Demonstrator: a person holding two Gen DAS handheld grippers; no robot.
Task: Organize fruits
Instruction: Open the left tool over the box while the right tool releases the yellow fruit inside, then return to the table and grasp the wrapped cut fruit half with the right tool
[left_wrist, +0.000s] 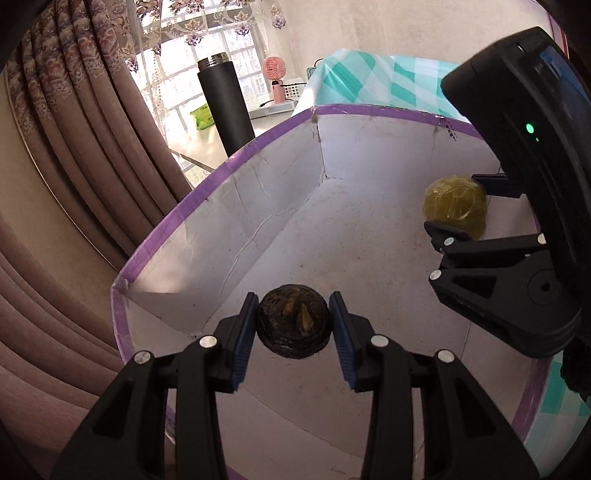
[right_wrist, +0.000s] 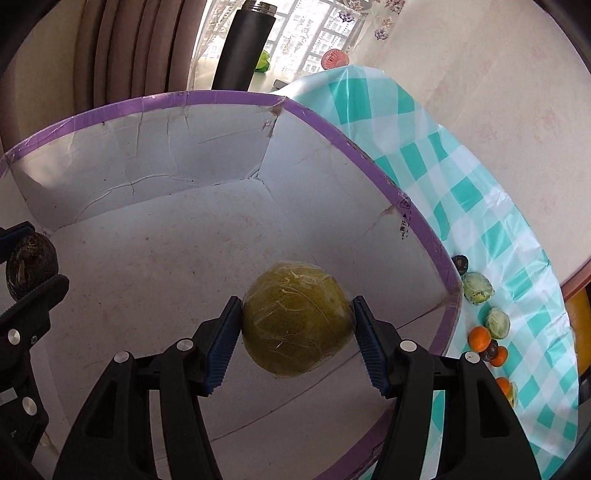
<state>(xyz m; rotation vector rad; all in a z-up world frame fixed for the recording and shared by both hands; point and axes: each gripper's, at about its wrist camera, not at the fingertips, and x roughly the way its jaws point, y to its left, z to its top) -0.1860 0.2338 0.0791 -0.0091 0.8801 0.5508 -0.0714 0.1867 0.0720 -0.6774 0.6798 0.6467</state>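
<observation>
My left gripper (left_wrist: 293, 328) is shut on a dark wrinkled fruit (left_wrist: 293, 325) inside a white cardboard box with a purple rim (left_wrist: 221, 162). My right gripper (right_wrist: 297, 328) is shut on a yellow-green plastic-wrapped fruit (right_wrist: 297, 319) inside the same box (right_wrist: 369, 155). The right gripper and its fruit (left_wrist: 455, 205) also show at the right of the left wrist view. The left gripper's dark fruit (right_wrist: 31, 269) shows at the left edge of the right wrist view. Both fruits sit low, near the box floor.
Several loose fruits lie on the teal checked tablecloth (right_wrist: 480, 206) right of the box: green wrapped ones (right_wrist: 478, 288), oranges (right_wrist: 480, 338) and dark ones (right_wrist: 461, 263). A black flask (left_wrist: 225, 107) and a pink fan (left_wrist: 275, 77) stand behind the box. Curtains hang on the left.
</observation>
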